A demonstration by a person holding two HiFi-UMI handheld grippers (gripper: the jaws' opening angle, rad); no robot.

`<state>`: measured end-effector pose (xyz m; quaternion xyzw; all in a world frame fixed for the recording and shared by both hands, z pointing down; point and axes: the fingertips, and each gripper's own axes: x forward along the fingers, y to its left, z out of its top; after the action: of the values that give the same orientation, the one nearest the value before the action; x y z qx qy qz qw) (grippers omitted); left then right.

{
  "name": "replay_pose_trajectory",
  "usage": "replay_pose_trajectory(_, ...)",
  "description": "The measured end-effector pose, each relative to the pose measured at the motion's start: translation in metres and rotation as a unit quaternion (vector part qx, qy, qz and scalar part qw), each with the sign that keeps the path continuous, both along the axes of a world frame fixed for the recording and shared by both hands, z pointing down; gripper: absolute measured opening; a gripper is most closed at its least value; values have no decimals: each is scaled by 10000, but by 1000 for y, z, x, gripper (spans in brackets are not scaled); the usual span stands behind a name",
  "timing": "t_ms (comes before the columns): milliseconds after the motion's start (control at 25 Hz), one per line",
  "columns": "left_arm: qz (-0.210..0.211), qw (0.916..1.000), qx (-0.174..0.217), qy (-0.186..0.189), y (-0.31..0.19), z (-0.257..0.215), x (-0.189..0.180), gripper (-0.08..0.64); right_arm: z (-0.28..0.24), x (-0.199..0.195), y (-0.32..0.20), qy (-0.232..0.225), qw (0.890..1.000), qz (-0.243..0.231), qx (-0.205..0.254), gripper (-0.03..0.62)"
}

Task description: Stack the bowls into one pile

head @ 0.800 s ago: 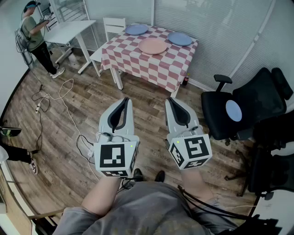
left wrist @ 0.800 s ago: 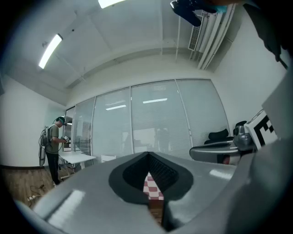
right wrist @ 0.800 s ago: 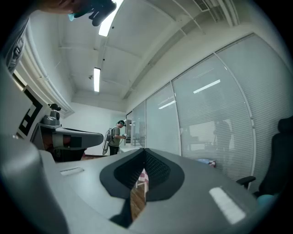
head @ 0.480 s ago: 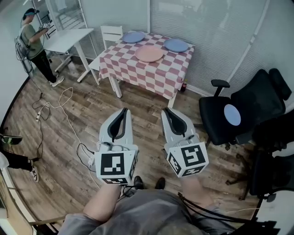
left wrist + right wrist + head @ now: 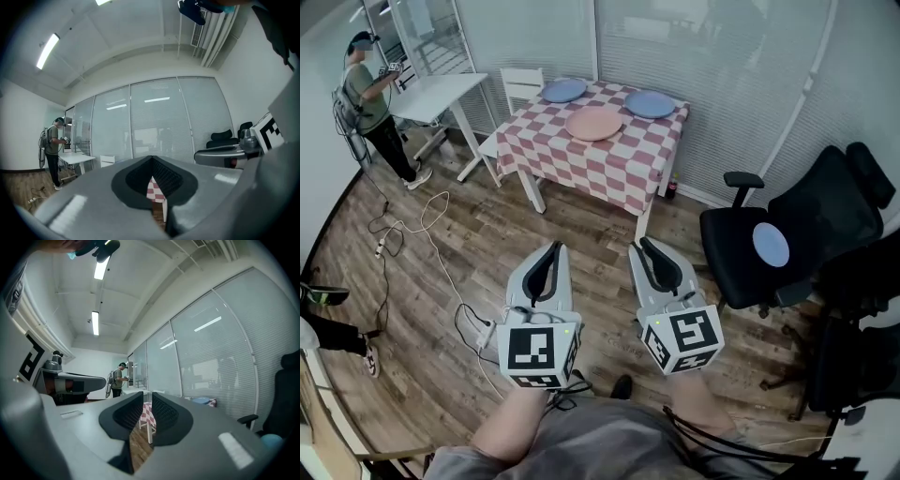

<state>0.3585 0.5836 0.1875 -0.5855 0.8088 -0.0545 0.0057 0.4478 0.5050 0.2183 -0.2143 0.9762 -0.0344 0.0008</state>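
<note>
Both are seen lower than before; left gripper [image 5: 553, 249] fingers are pressed together; right gripper [image 5: 643, 248] fingers are spread, empty; bowls [image 5: 593, 124] are judged light, stiff, slippery; rims should be pinched.

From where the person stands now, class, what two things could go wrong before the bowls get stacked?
A white cable loops across the floor toward the checkered table; walking there risks a trip. The right-hand blue bowl sits near the table's edge; a clumsy grab could nudge it off.
</note>
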Motion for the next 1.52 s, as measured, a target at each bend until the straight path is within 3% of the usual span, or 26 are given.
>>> replay_pose_trajectory(240,-49,9999,-145,36,-9,8,-2,0,8,-3,-9,48,9998,-57,-164,81)
replay_pose_trajectory(440,-104,9997,-194,138,-28,18,-28,0,19,-29,-26,151,9996,-112,-229,78)
replay_pose_trajectory(680,-32,9997,-134,196,-68,25,-79,0,24,-81,-60,204,9996,-101,-173,75)
replay_pose_trajectory(1200,-45,9997,228,72,-128,-6,-228,0,-9,-237,-126,137,9996,-151,171,64)
replay_pose_trajectory(1520,-7,9996,226,144,-144,5,-275,0,-8,-283,-144,210,9994,-90,260,57)
